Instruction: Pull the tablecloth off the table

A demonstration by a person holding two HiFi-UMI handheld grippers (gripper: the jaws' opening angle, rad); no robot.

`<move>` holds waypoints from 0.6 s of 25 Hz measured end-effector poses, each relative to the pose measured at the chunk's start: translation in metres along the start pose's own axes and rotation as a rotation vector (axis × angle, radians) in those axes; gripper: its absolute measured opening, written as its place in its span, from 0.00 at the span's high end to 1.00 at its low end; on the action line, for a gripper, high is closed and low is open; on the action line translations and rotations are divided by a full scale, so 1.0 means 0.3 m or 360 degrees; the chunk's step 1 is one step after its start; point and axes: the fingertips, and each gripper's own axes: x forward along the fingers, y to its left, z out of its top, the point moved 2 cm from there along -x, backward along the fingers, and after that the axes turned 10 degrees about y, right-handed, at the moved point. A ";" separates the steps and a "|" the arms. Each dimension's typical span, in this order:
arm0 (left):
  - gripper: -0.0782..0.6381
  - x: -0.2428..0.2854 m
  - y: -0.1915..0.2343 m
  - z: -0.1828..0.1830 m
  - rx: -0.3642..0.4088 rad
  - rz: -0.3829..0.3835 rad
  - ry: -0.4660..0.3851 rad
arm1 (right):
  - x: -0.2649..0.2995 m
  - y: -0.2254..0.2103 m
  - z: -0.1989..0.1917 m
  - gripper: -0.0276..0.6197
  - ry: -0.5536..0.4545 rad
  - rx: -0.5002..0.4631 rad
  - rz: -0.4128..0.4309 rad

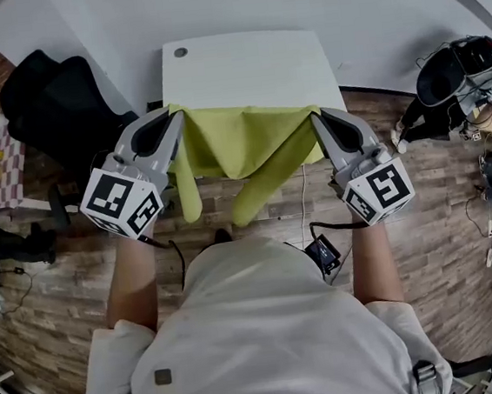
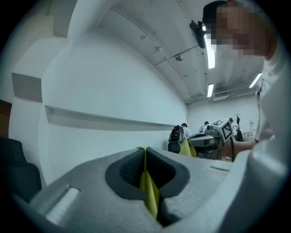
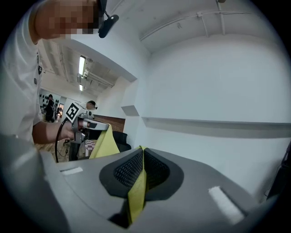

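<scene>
As tablecloth [image 1: 240,140] overhangs white table [image 1: 250,64], plank floor [image 1: 55,290], white wall [image 2: 113,86]

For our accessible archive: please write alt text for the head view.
Seen from above, a person's left hand-held gripper and right hand-held gripper each pinch the yellow-green tablecloth, which sags between them off the near edge of a white table. Most of the tabletop is bare; a black chair is at left.

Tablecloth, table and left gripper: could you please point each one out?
tablecloth [image 1: 244,139], head view, middle of the hanging green fabric.
table [image 1: 250,64], head view, bare white top.
left gripper [image 1: 172,114], head view, fingertips, shut on the tablecloth.
</scene>
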 end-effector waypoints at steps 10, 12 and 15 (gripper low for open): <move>0.88 0.064 -0.463 -0.012 -0.0030 0.0085 0.0005 | -0.427 -0.132 -0.139 0.93 -0.0045 0.0003 0.0082; 0.88 0.068 -0.552 -0.036 -0.0043 0.0101 0.0022 | -0.505 -0.143 -0.179 0.93 -0.0043 0.0003 0.0100; 0.88 0.048 -0.648 -0.074 -0.0055 0.0136 0.0054 | -0.583 -0.145 -0.216 0.93 -0.0057 0.0023 0.0126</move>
